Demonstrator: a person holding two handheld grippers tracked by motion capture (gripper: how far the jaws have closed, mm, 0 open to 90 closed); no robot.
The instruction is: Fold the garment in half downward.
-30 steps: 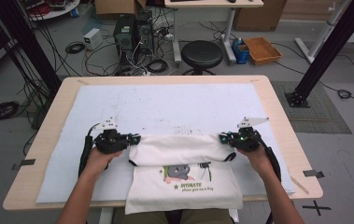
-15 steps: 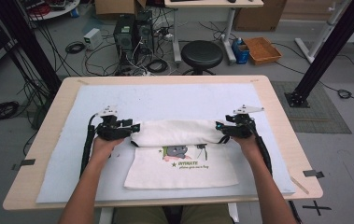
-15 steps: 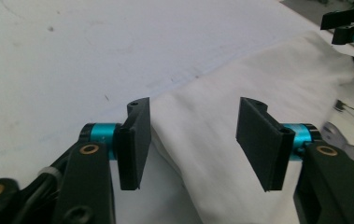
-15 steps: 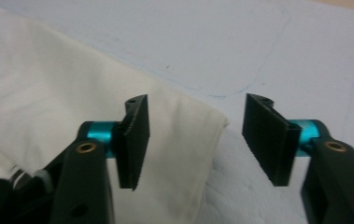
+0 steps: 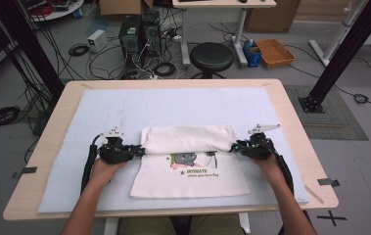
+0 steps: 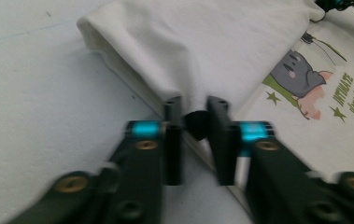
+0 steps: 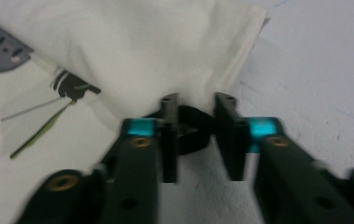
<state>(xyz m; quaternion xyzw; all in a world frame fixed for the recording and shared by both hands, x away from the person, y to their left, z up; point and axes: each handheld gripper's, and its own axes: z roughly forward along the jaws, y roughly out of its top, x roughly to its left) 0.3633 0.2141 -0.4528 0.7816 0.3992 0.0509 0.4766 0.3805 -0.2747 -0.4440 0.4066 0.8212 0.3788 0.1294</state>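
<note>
A white T-shirt [image 5: 188,178] with a cartoon print [image 5: 190,161] lies on the pale mat [image 5: 173,105]. Its far part is folded over into a flat band [image 5: 188,138]. My left gripper [image 5: 141,151] rests at the band's left end and my right gripper [image 5: 233,147] at its right end. Both pairs of jaws have just been closing. In the left gripper view the gripper [image 6: 194,105] keeps a narrow gap at the fold's hem [image 6: 118,70], with no cloth seen between the jaws. The right gripper [image 7: 197,100] looks the same at the cloth's edge [image 7: 240,51].
The mat covers most of a wooden table [image 5: 295,112]. A hand and forearm hold each gripper from the near edge. Beyond the far edge stand a black stool [image 5: 212,56], computer towers [image 5: 136,34] and loose cables on the floor.
The grippers carried the shirt's upper part away from the person and laid it as a fold. Both have since drawn back a little toward the person, jaws narrower than half a second ago.
</note>
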